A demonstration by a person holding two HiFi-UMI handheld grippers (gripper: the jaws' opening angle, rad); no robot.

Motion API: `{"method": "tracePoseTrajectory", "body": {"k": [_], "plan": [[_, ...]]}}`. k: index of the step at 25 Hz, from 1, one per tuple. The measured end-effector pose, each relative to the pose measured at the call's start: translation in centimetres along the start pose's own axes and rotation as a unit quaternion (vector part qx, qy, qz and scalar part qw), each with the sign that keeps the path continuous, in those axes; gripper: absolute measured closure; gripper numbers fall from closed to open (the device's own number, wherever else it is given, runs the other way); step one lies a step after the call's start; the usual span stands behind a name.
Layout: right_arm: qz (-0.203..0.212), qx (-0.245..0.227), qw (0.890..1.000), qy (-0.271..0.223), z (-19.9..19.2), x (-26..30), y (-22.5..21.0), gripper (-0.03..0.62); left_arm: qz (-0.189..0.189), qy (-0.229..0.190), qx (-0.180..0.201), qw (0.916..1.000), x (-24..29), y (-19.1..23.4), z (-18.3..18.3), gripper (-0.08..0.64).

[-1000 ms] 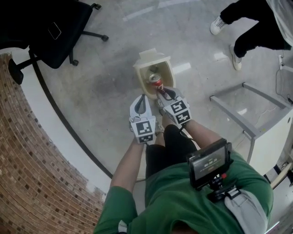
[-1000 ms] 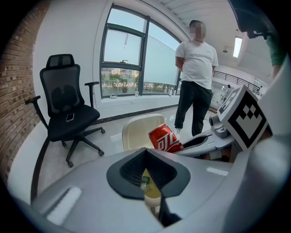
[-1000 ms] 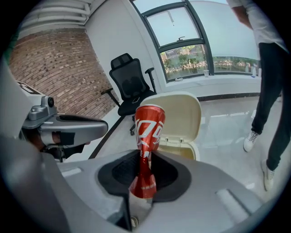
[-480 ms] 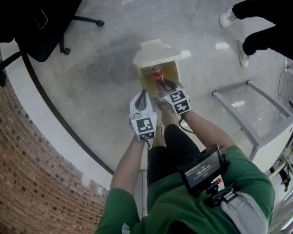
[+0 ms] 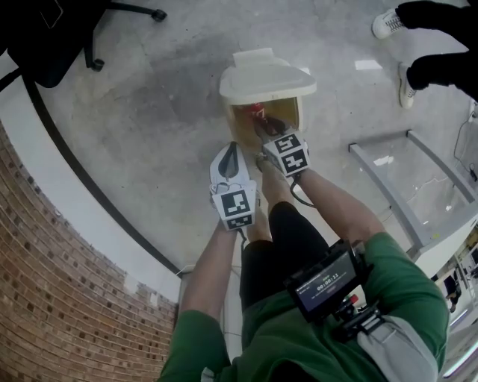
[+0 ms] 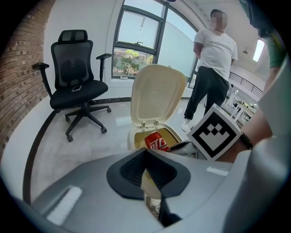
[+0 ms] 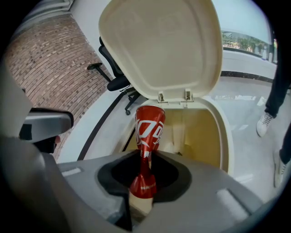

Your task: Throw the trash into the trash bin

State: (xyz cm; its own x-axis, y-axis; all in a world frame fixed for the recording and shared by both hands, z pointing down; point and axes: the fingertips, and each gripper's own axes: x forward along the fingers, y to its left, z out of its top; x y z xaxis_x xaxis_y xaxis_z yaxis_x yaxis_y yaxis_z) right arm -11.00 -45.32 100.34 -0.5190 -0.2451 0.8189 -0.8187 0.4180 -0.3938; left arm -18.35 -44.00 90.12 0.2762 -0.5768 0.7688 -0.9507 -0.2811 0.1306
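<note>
The cream trash bin (image 5: 231,112) stands on the floor with its lid (image 5: 265,74) swung up. My right gripper (image 5: 267,125) is shut on a red soda can (image 5: 258,112), which is crushed at the waist, and holds it over the bin's mouth. In the right gripper view the can (image 7: 149,132) sticks out of the gripper (image 7: 144,170) toward the bin's rim (image 7: 225,132) below the lid (image 7: 159,45). My left gripper (image 5: 231,149) hangs just left of the bin, shut with nothing in it (image 6: 146,152). From there the can (image 6: 157,144) shows inside the bin's opening.
A black office chair (image 6: 75,82) stands to the far left, near the brick wall (image 5: 45,283). A person (image 6: 211,68) stands beyond the bin, their shoes (image 5: 388,22) at the upper right. A metal frame (image 5: 403,194) lies right of my legs.
Both grippers have sunk toward the bin, side by side. The can has gone from above the rim down into the bin's mouth. The lid stands more upright.
</note>
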Motion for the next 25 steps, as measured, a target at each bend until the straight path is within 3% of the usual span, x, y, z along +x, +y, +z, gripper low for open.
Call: {"method": "tracePoseTrajectory", "body": {"k": [7, 12, 25], "plan": [[0.024, 0.008, 0.999, 0.029, -0.7, 2.5, 0.3, 0.512, -0.001, 0.002, -0.009, 1.0, 0.1, 0.3, -0.6, 0.557], [0.04, 0.003, 0.999, 0.036, -0.7, 3.3, 0.9, 0.445, 0.004, 0.005, -0.011, 0.9999, 0.3, 1.0, -0.8, 0.557], [0.036, -0.004, 0.999, -0.021, 2.7, -2.5, 1.9, 0.442, -0.013, -0.021, 0.014, 0.9996, -0.8, 0.2, 2.7, 0.557]]}}
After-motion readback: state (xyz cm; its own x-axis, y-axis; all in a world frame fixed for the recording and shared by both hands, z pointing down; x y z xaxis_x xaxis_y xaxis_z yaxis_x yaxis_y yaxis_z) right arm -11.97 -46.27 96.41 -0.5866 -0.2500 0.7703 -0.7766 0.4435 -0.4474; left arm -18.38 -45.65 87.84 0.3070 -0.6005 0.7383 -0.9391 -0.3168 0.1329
